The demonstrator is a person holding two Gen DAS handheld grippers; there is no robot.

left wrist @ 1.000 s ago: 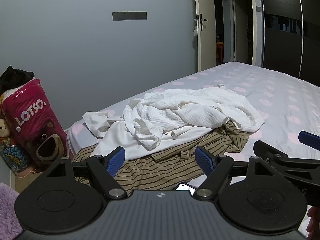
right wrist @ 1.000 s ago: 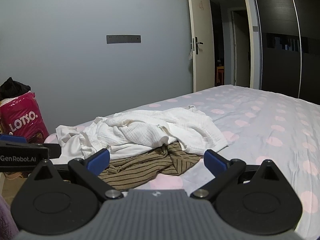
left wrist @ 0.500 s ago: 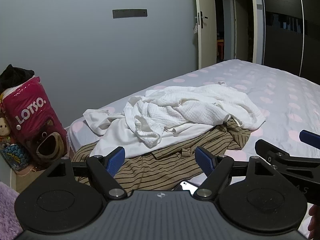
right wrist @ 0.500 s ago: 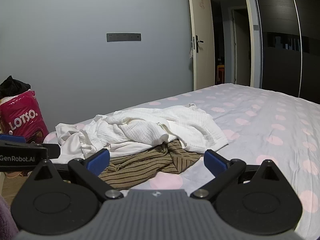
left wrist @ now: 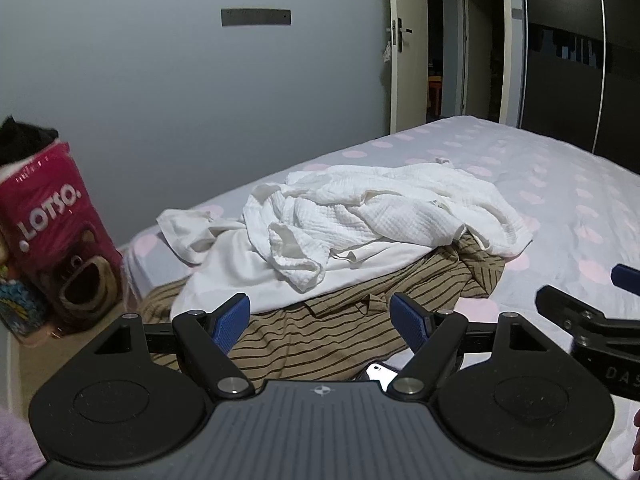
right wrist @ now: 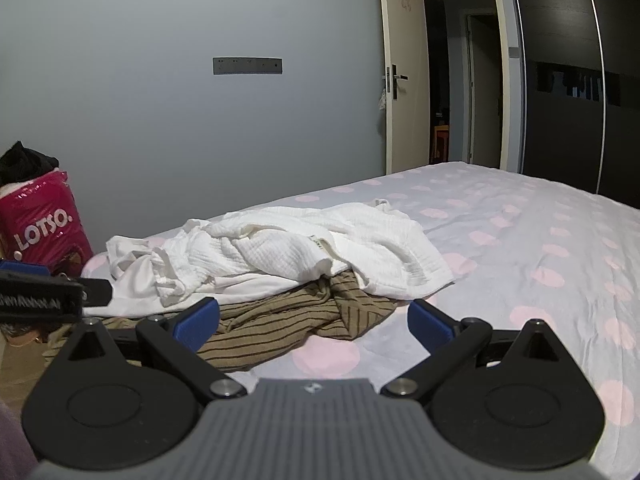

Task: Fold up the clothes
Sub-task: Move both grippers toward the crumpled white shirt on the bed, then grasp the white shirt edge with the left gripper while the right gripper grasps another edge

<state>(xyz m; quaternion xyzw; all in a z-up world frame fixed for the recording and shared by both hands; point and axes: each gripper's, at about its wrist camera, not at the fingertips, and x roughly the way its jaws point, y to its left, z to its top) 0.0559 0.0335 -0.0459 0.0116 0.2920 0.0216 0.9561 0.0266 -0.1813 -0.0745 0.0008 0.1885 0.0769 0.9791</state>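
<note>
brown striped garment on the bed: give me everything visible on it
The brown striped garment is olive-brown with thin dark stripes and looks like soft knit. It lies crumpled and unfolded near the bed edge, with its left end draped over that edge. White clothes are heaped on top and hide much of it. The right wrist view shows bunched folds at its right end. Neither the left gripper nor the right gripper touches it; both are open.
</note>
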